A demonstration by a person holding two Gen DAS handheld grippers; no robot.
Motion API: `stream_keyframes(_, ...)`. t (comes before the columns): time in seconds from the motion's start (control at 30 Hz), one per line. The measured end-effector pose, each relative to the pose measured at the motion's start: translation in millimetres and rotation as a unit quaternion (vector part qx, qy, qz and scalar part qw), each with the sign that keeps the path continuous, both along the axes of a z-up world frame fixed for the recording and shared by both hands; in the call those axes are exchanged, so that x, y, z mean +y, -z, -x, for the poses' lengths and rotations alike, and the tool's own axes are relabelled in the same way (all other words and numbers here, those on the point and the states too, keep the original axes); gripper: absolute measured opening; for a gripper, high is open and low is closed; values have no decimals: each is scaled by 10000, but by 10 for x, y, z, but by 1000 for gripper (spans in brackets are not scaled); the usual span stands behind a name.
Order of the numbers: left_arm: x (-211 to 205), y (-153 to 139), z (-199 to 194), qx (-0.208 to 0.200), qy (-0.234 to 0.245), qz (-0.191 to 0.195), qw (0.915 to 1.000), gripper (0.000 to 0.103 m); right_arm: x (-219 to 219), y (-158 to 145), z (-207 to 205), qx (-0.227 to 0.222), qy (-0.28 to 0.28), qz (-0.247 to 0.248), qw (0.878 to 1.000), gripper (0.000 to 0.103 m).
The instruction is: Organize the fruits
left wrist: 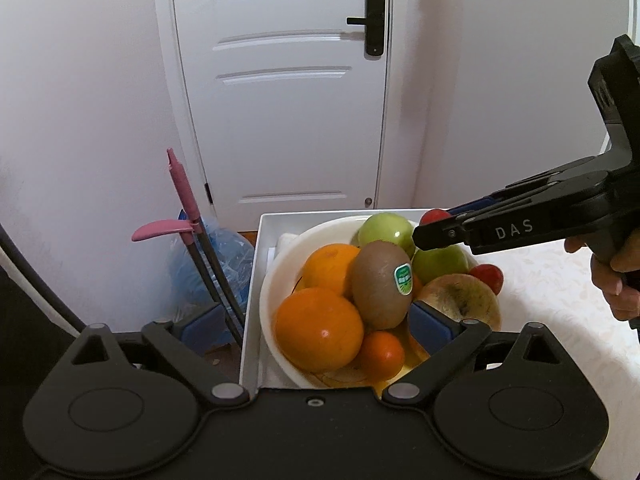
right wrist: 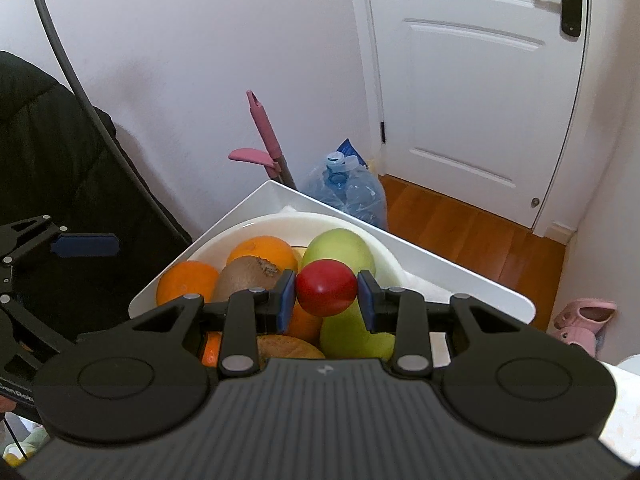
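White door behind; right gripper (right wrist: 326, 294) pinching small, smooth red tomato (right wrist: 326, 287) mid-frame, probably soft, slippery; left gripper (left wrist: 320, 320) spread.

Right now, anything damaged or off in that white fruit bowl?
Yes: the pale yellowish apple at the right side of the white bowl has a dark brown bruised patch on top. The right gripper is closed on a small red tomato above the green apples; nothing spilled.
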State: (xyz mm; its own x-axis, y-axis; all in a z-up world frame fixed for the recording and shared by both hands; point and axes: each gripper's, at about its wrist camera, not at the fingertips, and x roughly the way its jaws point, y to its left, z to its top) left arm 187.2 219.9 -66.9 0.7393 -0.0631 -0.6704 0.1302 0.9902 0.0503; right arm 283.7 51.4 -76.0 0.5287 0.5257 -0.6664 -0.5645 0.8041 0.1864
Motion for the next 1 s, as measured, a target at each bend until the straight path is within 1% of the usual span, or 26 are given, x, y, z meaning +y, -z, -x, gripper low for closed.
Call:
stream_keyframes(0.03,6,6,5,5,0,5,10000,100,1,3,8,-32,19,-34,10000,49)
stream_keyframes(0.1,18,11,19,7,10,34,10000,100,-18,-12,15,-86,91,-148,9998,68)
stream_keyframes(0.13,14,11,29,-1,18,50,10000,100,-34,-26,34,-125,163,-205,9996,84)
stream_keyframes(0.17,22,18,43,-10,29,66,10000,100,-58,-43,64,-198,256,-265,9991,93)
stream_keyframes(0.2,32,24,57,-17,37,86,10000,100,-85,-58,101,-266,333,-307,9986,95)
stream_keyframes(0.23,38,27,66,-19,45,111,9999,100,-101,-71,128,-298,384,-316,9983,97)
stream_keyframes(0.4,-2,-1,114,-48,91,75,9999,100,-221,-150,299,-360,628,-315,9969,97)
stream_keyframes(0.53,-74,-101,199,-173,69,-8,9998,100,-330,-321,488,-433,790,-249,9956,97)
stream_keyframes(0.7,-222,-337,403,-367,30,65,9993,100,-537,-657,847,-474,1034,-262,9932,97)
stream_keyframes(0.83,-379,-583,660,-494,-17,169,9986,100,-732,-926,1195,-510,1274,-183,9904,97)
stream_keyframes(0.9,-451,-713,799,-530,-80,191,9984,100,-850,-1056,1399,-549,1472,-98,9875,99)
stream_keyframes(0.93,-489,-784,878,-566,-120,197,9981,100,-901,-1107,1493,-573,1600,-51,9854,102)
stream_keyframes(1.0,-545,-890,1026,-656,-167,210,9975,100,-1001,-1192,1711,-655,1825,57,9810,103)
